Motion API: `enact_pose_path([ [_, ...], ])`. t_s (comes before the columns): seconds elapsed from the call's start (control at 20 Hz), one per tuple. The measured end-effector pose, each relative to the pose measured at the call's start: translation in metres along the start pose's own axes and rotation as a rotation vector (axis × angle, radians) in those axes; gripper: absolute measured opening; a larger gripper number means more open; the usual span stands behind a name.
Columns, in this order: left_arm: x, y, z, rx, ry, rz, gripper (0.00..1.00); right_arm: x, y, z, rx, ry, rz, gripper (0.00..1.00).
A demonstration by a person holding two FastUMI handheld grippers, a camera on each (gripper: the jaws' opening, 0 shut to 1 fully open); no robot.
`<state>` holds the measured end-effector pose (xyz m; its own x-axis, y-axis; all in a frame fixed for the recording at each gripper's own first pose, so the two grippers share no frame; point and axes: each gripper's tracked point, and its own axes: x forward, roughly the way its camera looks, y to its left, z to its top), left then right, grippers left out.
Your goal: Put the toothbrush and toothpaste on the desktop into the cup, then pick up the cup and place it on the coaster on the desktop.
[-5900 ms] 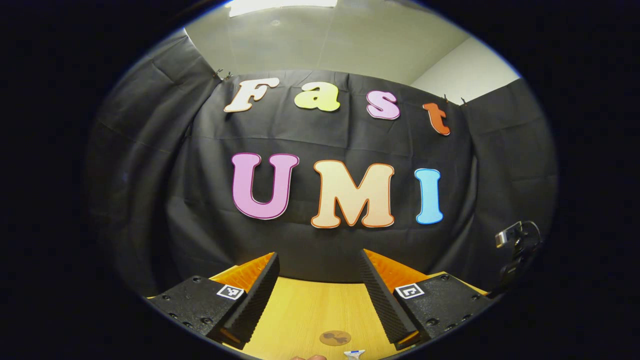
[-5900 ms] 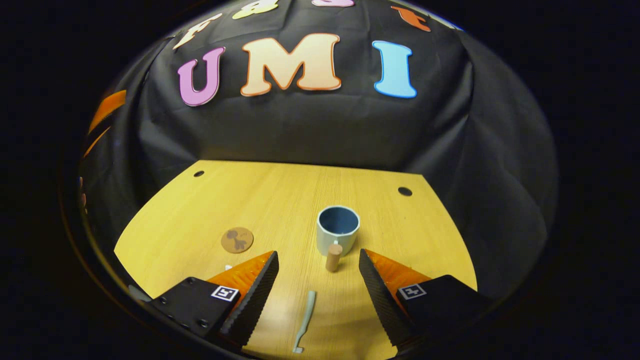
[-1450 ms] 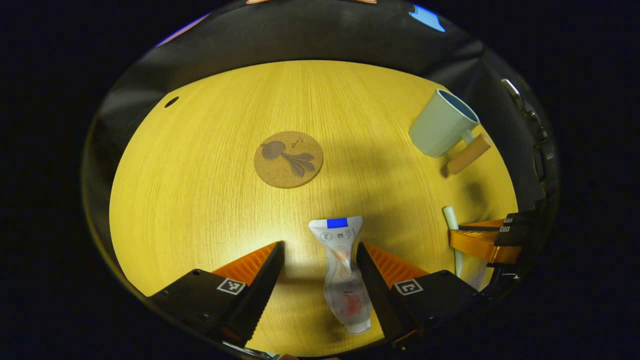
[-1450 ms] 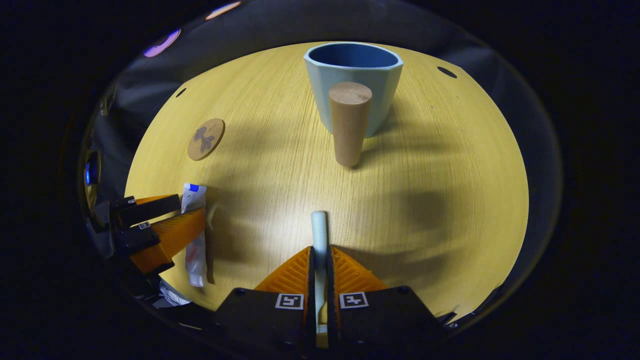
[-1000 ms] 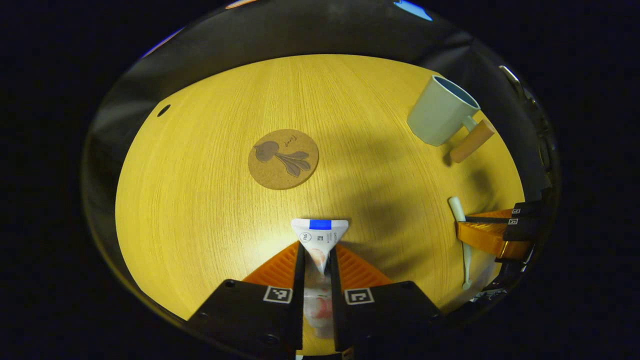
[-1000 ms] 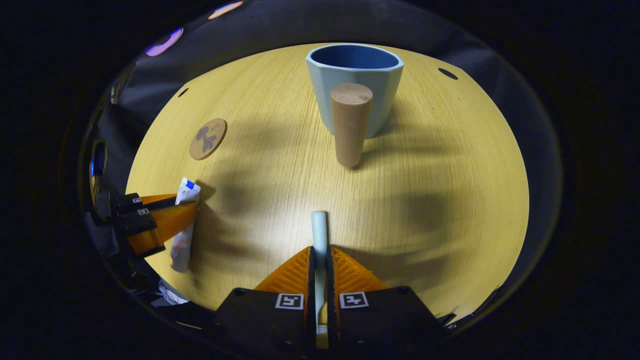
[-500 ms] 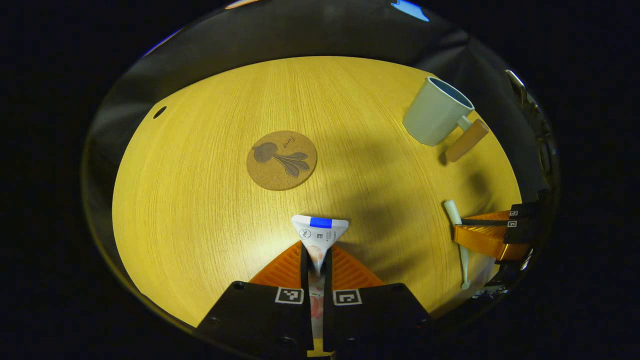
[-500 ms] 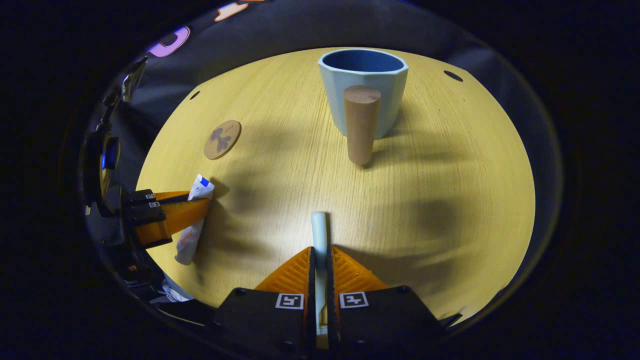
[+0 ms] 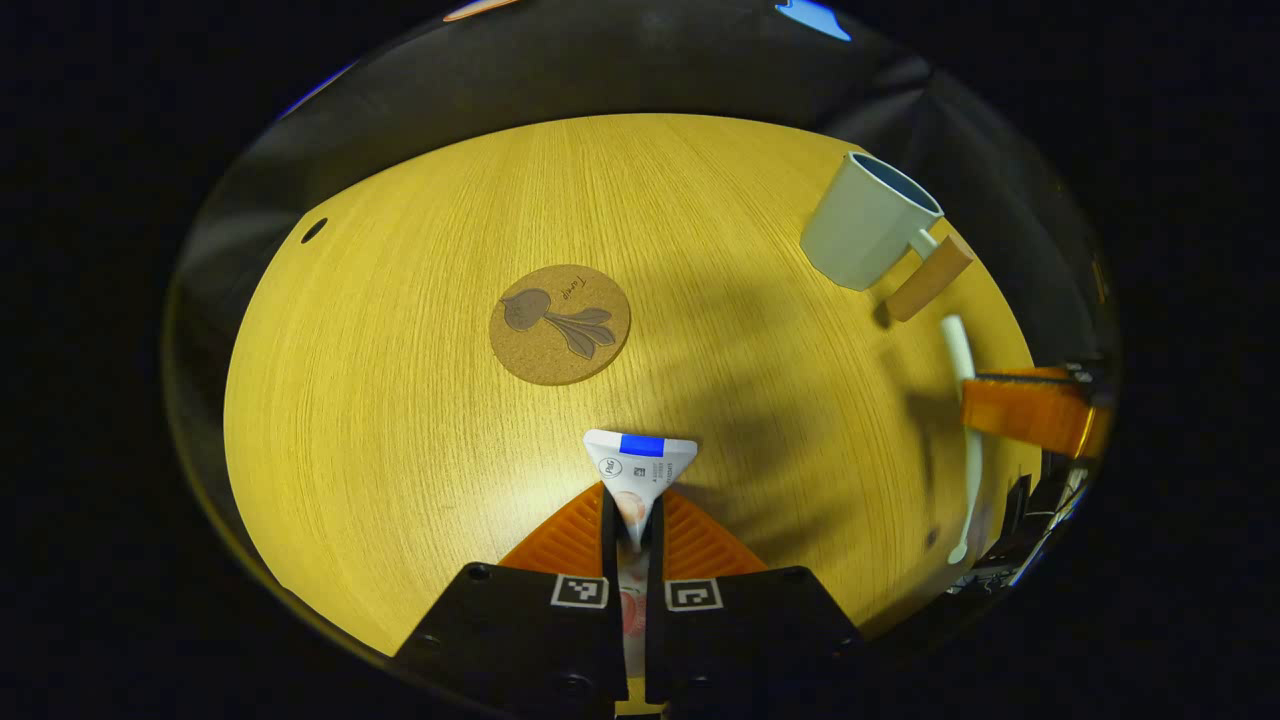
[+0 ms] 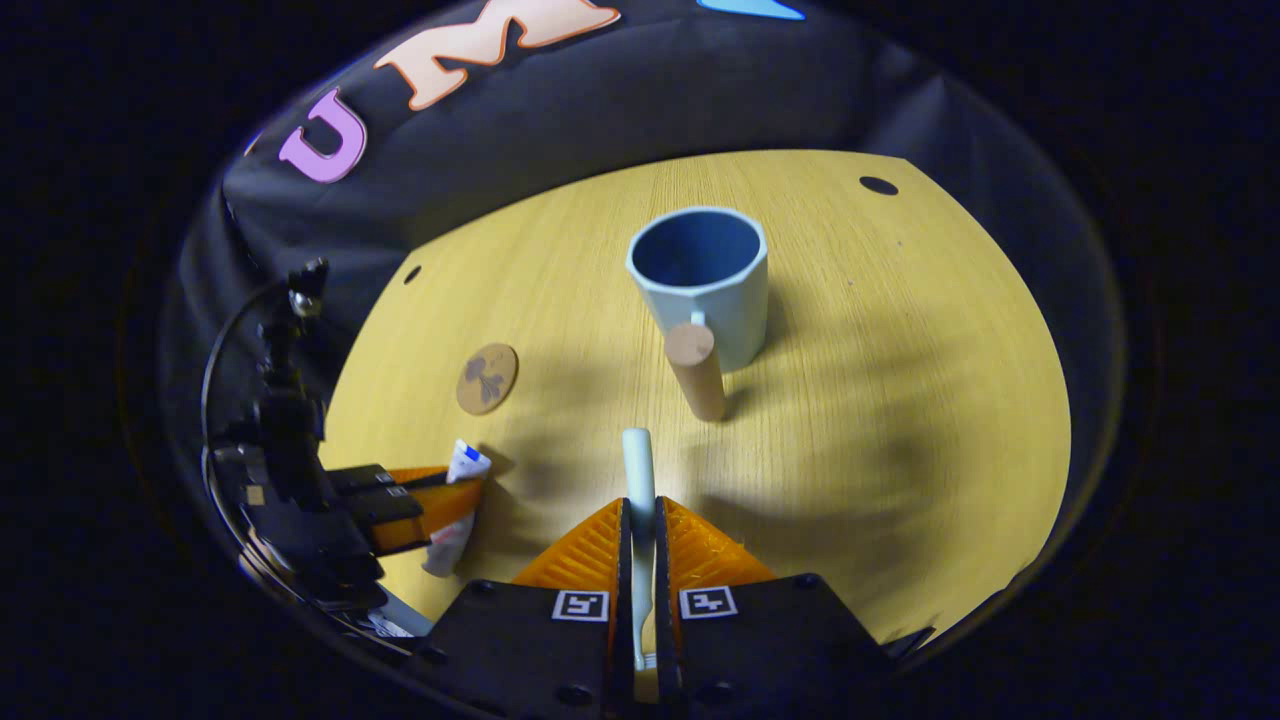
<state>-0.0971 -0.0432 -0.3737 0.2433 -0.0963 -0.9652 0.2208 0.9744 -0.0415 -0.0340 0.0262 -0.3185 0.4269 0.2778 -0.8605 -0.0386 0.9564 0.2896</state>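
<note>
Right gripper [image 10: 640, 530], jaws clamped on the toothbrush [image 10: 637, 462] whose handle points straight ahead at the blue cup [image 10: 700, 280] at upper centre, sits nearer it than the left gripper [image 9: 630, 520], clamped on the toothpaste tube [image 9: 638, 465].

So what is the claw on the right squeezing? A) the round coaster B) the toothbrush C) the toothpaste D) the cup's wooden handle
B: the right claw is shut on the pale toothbrush, whose end pokes out between its orange fingers.
</note>
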Motion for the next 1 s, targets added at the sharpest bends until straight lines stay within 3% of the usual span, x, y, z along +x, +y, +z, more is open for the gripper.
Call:
enact_pose_path([
  [0.2,0.0,0.0,0.0,0.004,0.001,-0.002,0.07,-0.018,0.011,0.048,0.036,-0.15,0.057,0.11],
  [0.55,0.0,0.0,0.001,0.0,-0.008,-0.002,0.07,-0.06,0.027,0.158,0.001,-0.524,0.09,0.11],
  [0.8,0.0,0.0,0.0,0.004,-0.01,-0.001,0.07,-0.06,0.019,0.208,0.006,-0.642,0.047,0.11],
  [1.0,0.0,0.0,0.001,0.019,-0.018,0.001,0.07,-0.043,0.01,0.226,0.019,-0.673,0.027,0.12],
])
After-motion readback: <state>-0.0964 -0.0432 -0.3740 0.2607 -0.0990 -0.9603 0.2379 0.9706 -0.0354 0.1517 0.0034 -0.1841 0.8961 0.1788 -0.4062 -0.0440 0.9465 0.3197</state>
